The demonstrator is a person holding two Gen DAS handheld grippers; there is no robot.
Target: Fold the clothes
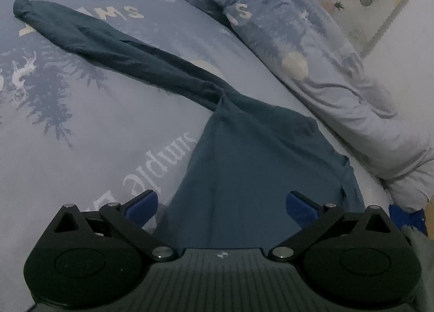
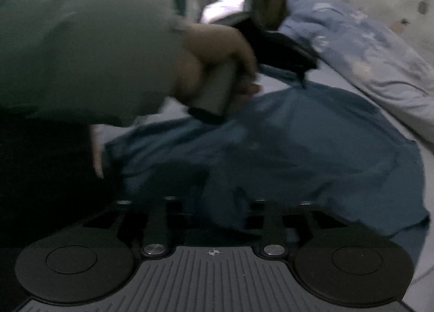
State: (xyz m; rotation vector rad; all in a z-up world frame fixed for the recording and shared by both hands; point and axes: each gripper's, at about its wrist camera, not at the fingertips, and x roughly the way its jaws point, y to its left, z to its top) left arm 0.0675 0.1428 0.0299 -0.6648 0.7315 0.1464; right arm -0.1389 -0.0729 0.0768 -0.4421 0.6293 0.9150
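Right now the dark blue garment (image 1: 244, 154) lies spread on the bed (image 1: 81, 135), one long sleeve (image 1: 114, 51) trailing off toward the far corner, a rumpled quilt (image 1: 325, 68) alongside. Over the garment's body hangs the left hand-held gripper (image 1: 221, 205), jaws wide apart and gripping nothing. On the right hand-held gripper (image 2: 214, 203), blur hides the fingertips, so whether cloth sits between them I cannot tell. The fabric looks thin, limp and light (likely to sag and bunch when lifted), so pinching a seam, the cuff or hem corners seems wisest.
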